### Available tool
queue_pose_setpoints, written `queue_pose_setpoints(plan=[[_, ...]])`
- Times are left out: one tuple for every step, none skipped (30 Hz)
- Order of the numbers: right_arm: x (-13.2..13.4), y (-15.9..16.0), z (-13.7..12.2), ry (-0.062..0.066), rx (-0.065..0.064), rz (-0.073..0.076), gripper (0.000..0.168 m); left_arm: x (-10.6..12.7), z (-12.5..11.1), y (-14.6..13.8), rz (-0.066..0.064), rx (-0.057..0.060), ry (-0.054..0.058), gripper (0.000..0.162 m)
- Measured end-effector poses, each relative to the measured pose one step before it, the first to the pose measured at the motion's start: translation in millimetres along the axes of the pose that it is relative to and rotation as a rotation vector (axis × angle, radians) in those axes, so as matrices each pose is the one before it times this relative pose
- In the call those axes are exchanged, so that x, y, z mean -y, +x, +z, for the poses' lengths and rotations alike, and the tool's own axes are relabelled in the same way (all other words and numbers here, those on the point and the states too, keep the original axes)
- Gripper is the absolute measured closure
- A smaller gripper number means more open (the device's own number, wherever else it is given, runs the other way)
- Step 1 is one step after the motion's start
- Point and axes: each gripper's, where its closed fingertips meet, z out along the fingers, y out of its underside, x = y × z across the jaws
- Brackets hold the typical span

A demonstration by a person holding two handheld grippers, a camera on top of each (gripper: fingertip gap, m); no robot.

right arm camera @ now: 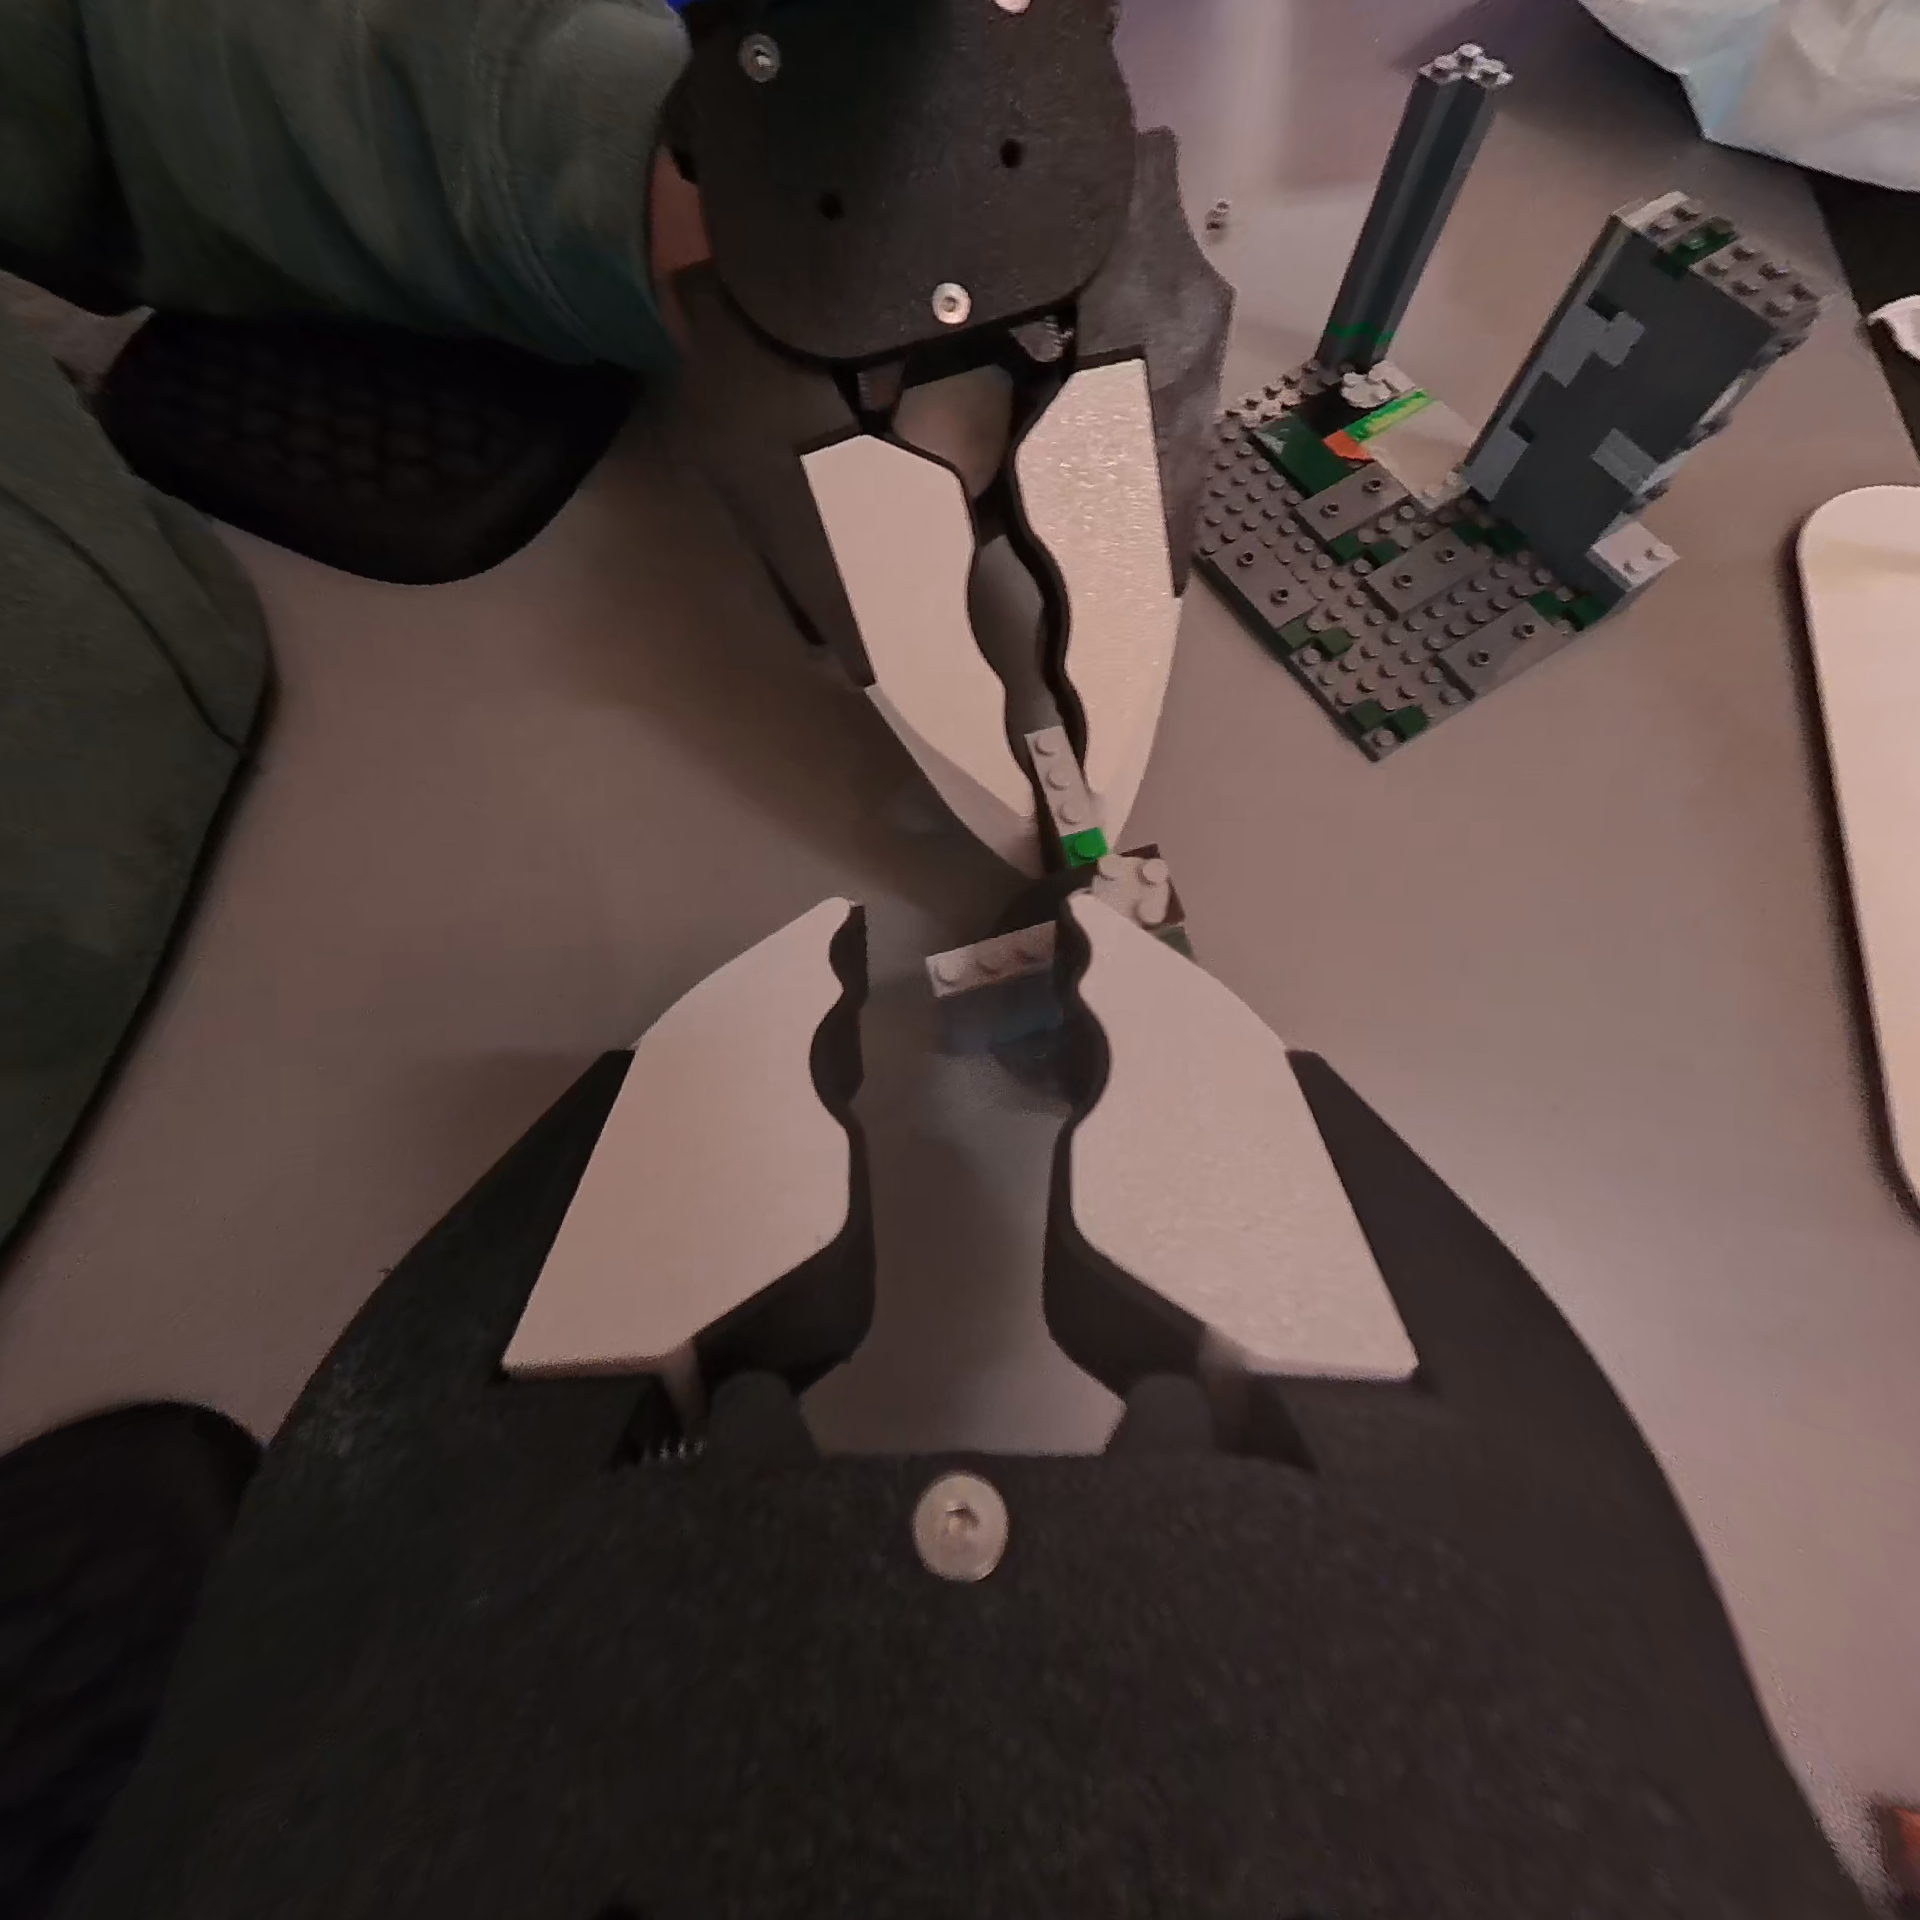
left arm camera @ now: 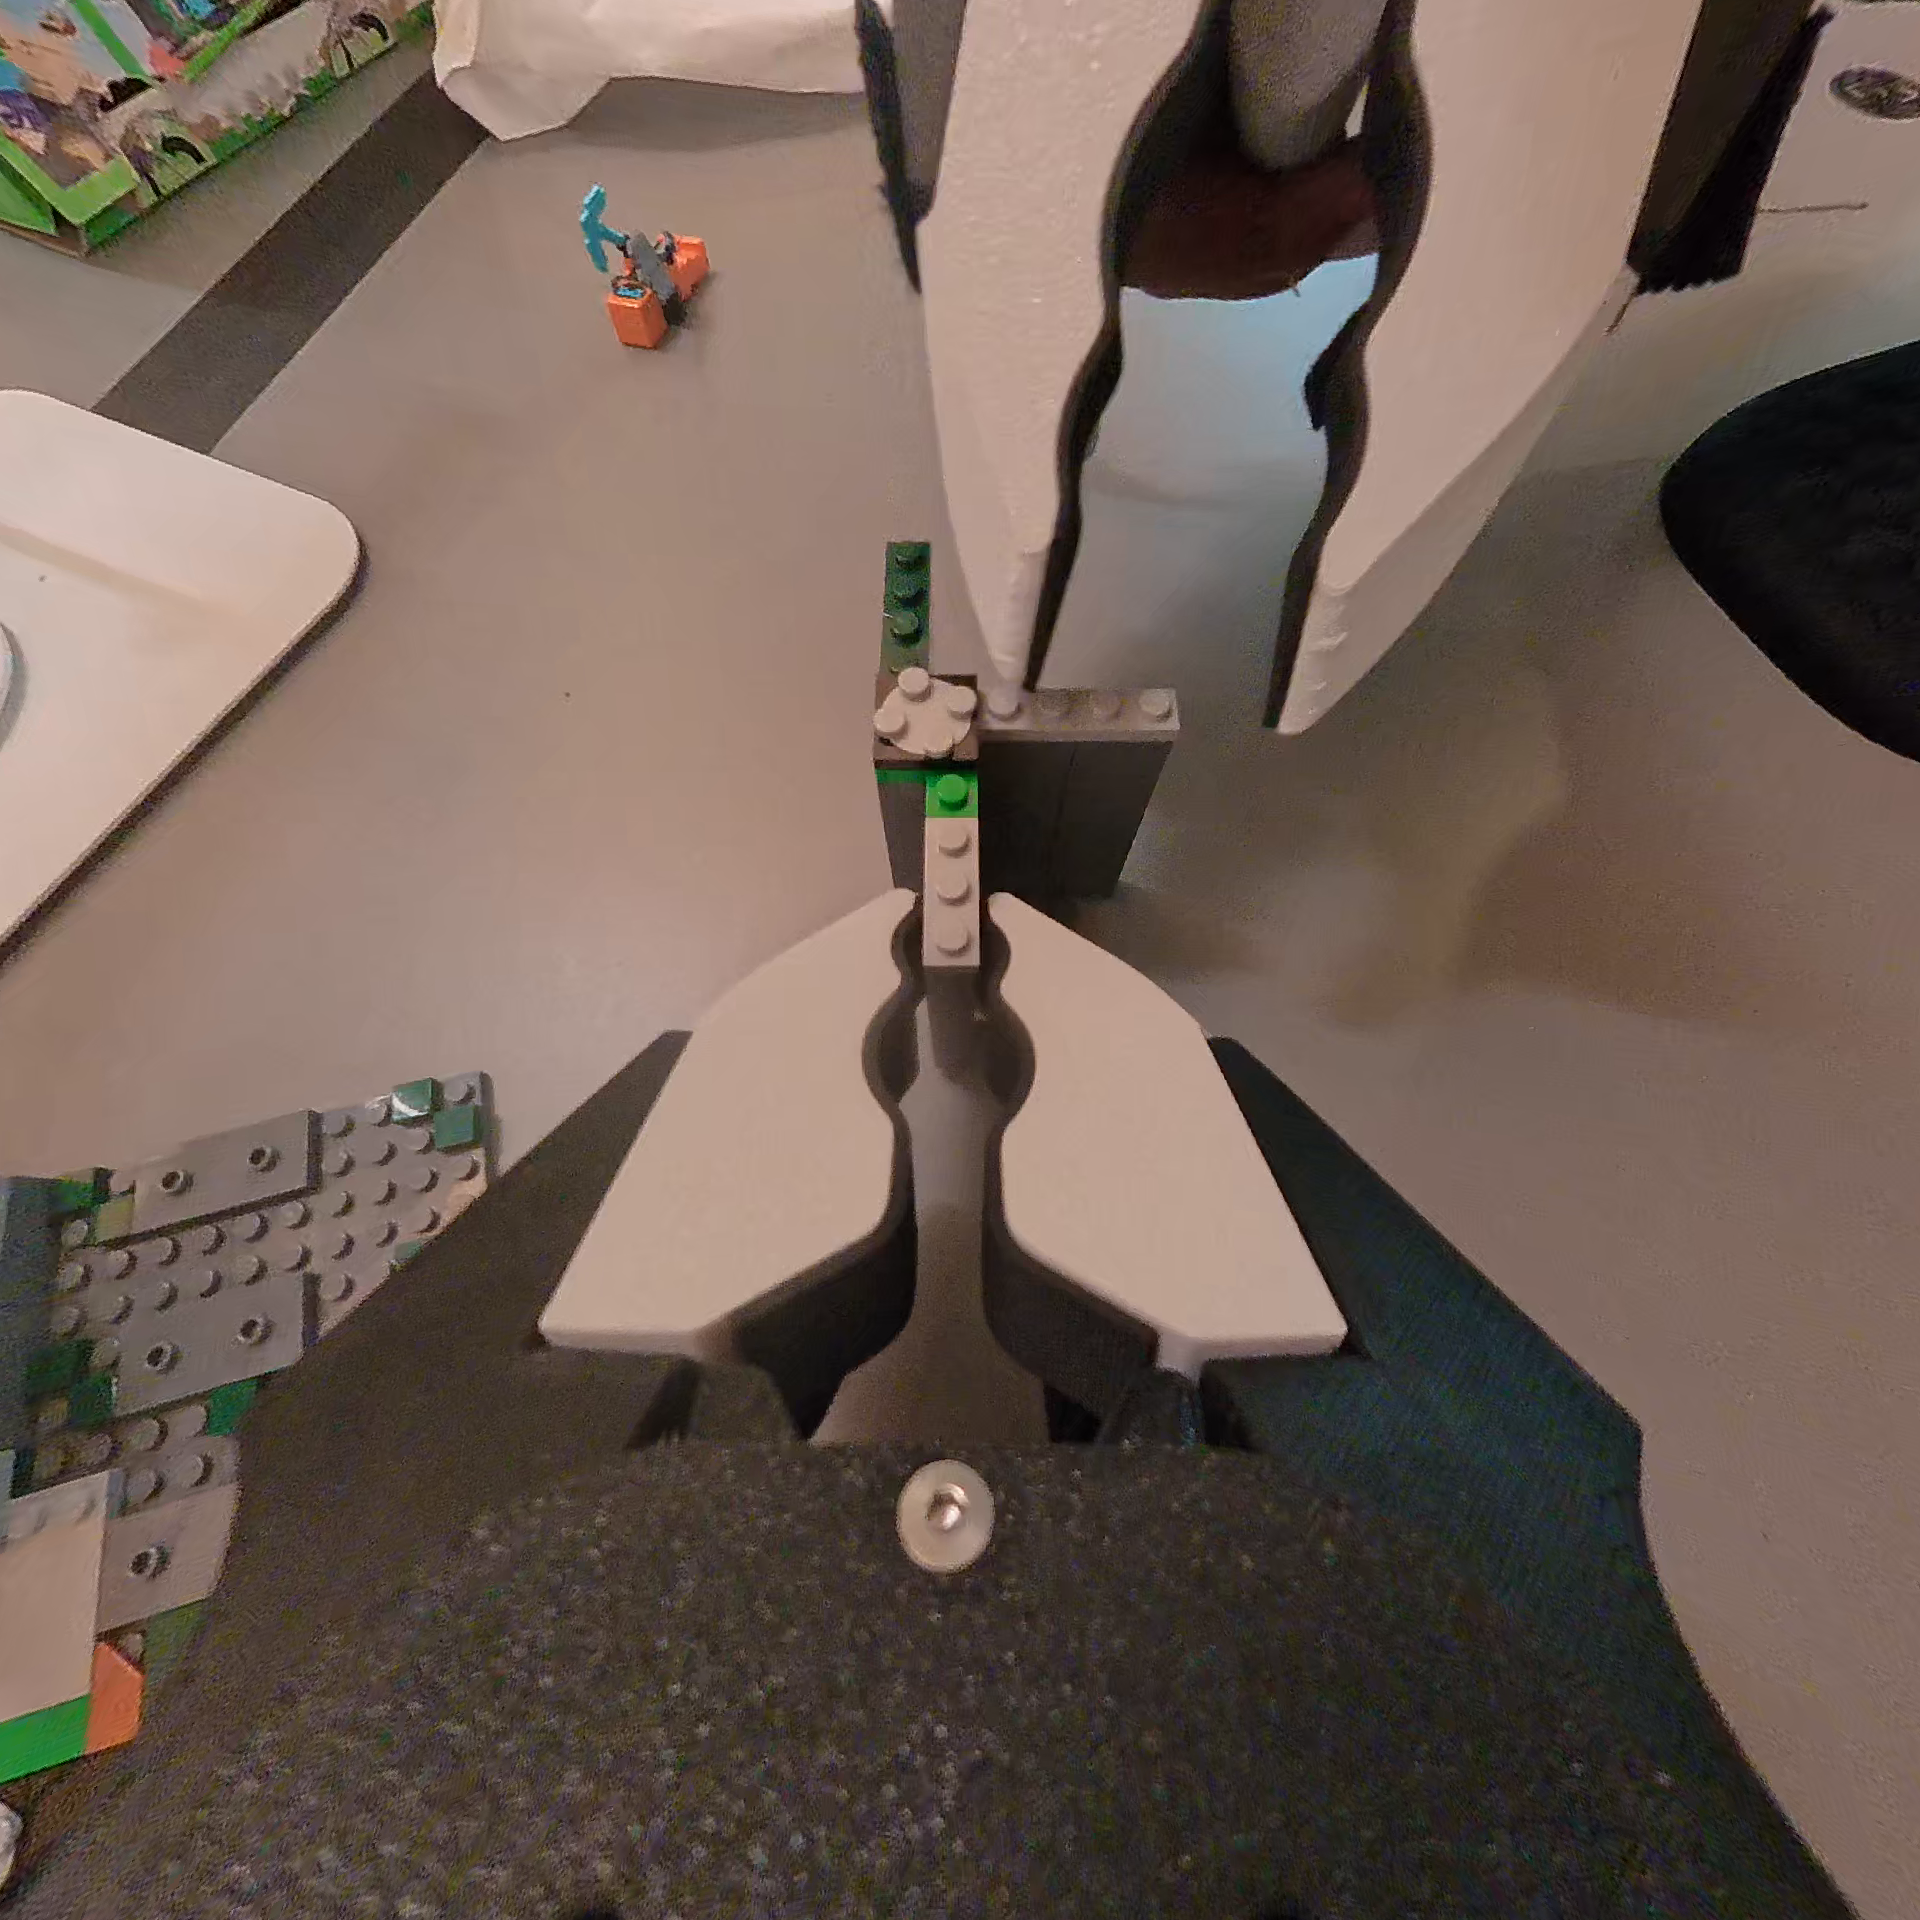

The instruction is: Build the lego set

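Observation:
My left gripper [left arm camera: 951,906] is shut on the light grey plate [left arm camera: 952,894] that sticks out of a small sub-assembly [left arm camera: 1060,821]. The sub-assembly has dark grey columns, a grey studded top bar [left arm camera: 1101,709], a round grey piece [left arm camera: 925,713], a green stud and a dark green plate [left arm camera: 906,603], and is held just above the table. My right gripper [right arm camera: 961,914] is open, its fingers straddling the top bar [right arm camera: 987,961]. It comes in from the top of the left wrist view [left arm camera: 1143,701]. The left gripper [right arm camera: 1065,831] faces it in the right wrist view.
The main build, a grey studded baseplate [right arm camera: 1351,623] with two dark towers, stands right of the grippers; it also shows at the lower left [left arm camera: 208,1247]. A white tray [left arm camera: 125,582] lies at the left. A small orange and teal figure [left arm camera: 649,270], set boxes [left arm camera: 156,104], a dark round object [left arm camera: 1818,540] and a green sleeve [right arm camera: 312,156] are around. Spacing between my two grippers at the tips: around 5 centimetres.

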Motion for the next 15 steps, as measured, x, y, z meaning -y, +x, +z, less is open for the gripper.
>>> queue_pose_setpoints(plan=[[1.22,-1.11,-0.87,0.0095,0.0031,0.0018,0.135,0.04,0.02,0.05,0.001,-0.0002,0.0004,0.155],[1.44,1.15,-1.0,0.0108,-0.0081,0.0035,0.135,-0.08,-0.06,0.16,0.0011,-0.0003,-0.0006,0.155],[1.4,2.6,-1.02,0.011,-0.0141,0.0046,0.134,0.05,-0.03,0.11,0.0008,-0.0004,-0.0007,0.155],[1.06,3.81,-0.71,0.0079,-0.0204,0.0028,0.131,0.06,0.03,0.08,0.0007,-0.0002,0.0005,0.155],[0.14,3.73,-0.04,0.0027,-0.0194,-0.0016,0.128,0.02,0.0,0.22,0.0001,-0.001,0.0002,0.155],[-0.37,2.61,0.71,-0.001,-0.0122,-0.0027,0.125,-0.01,0.0,0.17,-0.0002,-0.0012,-0.0001,0.155],[-0.72,1.0,1.28,-0.0027,-0.0028,0.0001,0.124,-0.03,-0.02,-0.01,0.0007,0.0004,-0.0002,0.155],[-0.97,0.3,1.59,-0.004,0.0007,0.0011,0.123,0.03,0.07,-0.13,-0.0004,0.0005,-0.0002,0.155],[-0.91,0.54,1.69,-0.0042,-0.0026,-0.001,0.122,0.0,0.01,0.04,-0.0006,-0.0008,0.0,0.155],[-0.87,0.34,1.24,-0.0042,-0.0015,-0.0021,0.121,0.0,0.0,-0.05,0.0001,0.0003,0.0,0.155],[-0.68,-0.28,0.84,-0.0026,0.0023,-0.0006,0.121,0.02,0.02,-0.06,-0.0005,0.0,0.0001,0.155],[0.09,-0.36,0.3,0.0014,0.0023,0.0006,0.121,-0.12,0.04,-0.02,-0.0008,-0.0002,-0.0003,0.155],[-0.07,-0.57,-0.23,0.0015,0.0032,0.0006,0.121,-0.05,-0.07,-0.09,-0.0008,0.0003,0.0,0.155],[-0.22,-0.67,-0.38,-0.0006,0.0028,0.0011,0.121,0.08,0.11,-0.12,-0.001,0.0,0.0001,0.155],[-0.08,-0.73,-0.53,0.0014,0.001,-0.0011,0.121,0.0,0.05,-0.01,0.0001,0.0001,-0.0004,0.155]])
